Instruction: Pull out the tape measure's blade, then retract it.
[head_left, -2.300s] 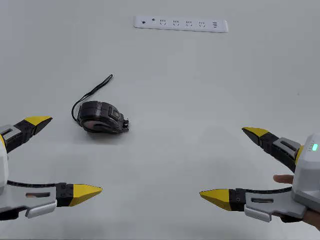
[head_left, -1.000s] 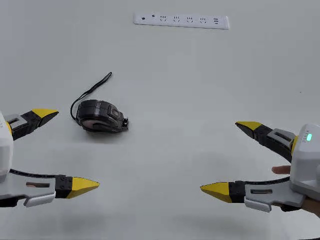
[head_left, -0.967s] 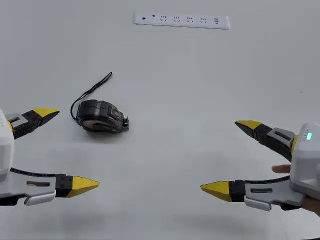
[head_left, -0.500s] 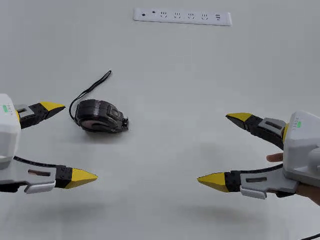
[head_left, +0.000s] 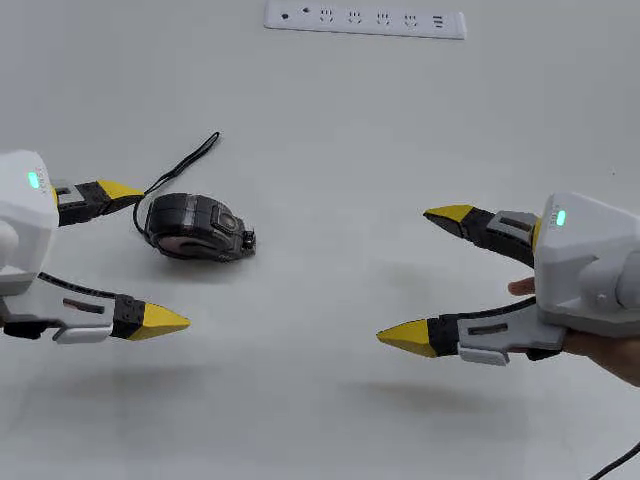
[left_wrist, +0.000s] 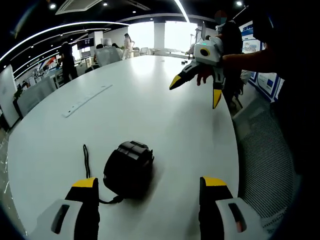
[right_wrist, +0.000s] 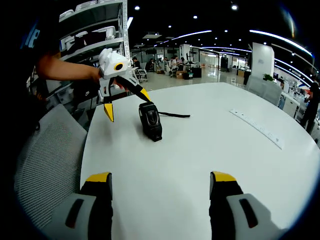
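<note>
The left gripper (head_left: 163, 256) is cut off by the picture's left edge in the head view, so only part of its white body shows. A hand (head_left: 600, 350) is mostly hidden behind the right gripper (head_left: 403, 275), and the power strip (head_left: 365, 19) is clipped by the top edge. In the left gripper view the tape measure (left_wrist: 128, 169) is a dark lump whose markings cannot be made out. There is one tape measure (head_left: 195, 228), one black strap (head_left: 180, 172) trailing from it, one power strip, and two grippers, each with two yellow-tipped jaws. Both pairs of jaws are spread wide and hold nothing. The tape measure lies on the white table (head_left: 330, 130), on its left part, near the left gripper's farther jaw tip without touching it and well apart from the right gripper. The left gripper view looks along its own gripper (left_wrist: 149, 182) at the tape measure just ahead between the jaws, nearer the left one, with the right gripper (left_wrist: 194, 96) raised farther off, the power strip (left_wrist: 86, 100) to the left and a mesh chair (left_wrist: 265, 165) past the table's edge. The right gripper view, over its own gripper (right_wrist: 160, 176), shows the tape measure (right_wrist: 150, 121) end-on with its strap (right_wrist: 172, 115) stretched to the right and the left gripper (right_wrist: 127, 109) poised just beside it, an office behind.
</note>
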